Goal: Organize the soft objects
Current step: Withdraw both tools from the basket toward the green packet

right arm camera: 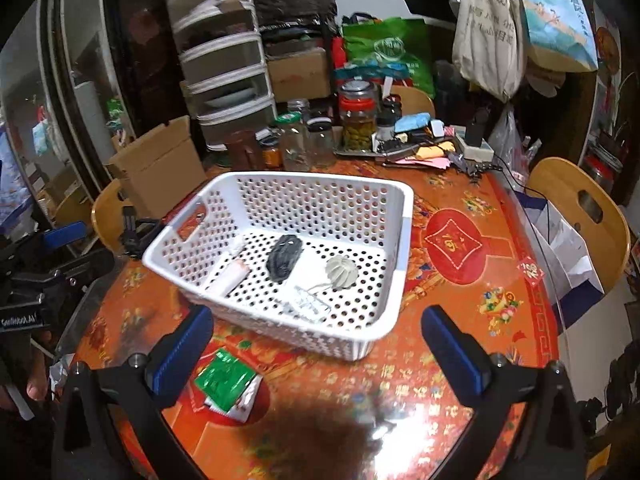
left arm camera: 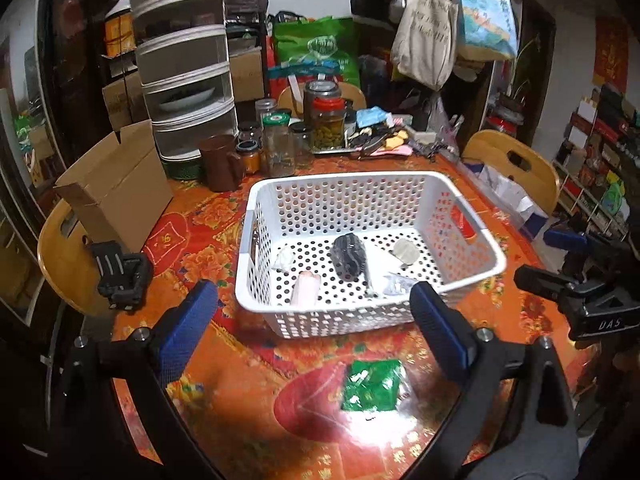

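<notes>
We log both claws released and holding nothing: left claw (left arm camera: 314,320) and right claw (right arm camera: 318,344) hang above the bench (right arm camera: 460,352), each low in its own frame. The white basket (left arm camera: 280,312) at frame centre already holds a dark striped piece (left arm camera: 349,257), a pink roll (left arm camera: 306,286), a pale round piece (left arm camera: 406,250) and some crinkled wrap. One green packet (left arm camera: 372,386) lies outside, just in front of the basket (lower centre of the left view). We judge this the last pickup; next, a claw must descend over the flat packet and pinch an edge.
</notes>
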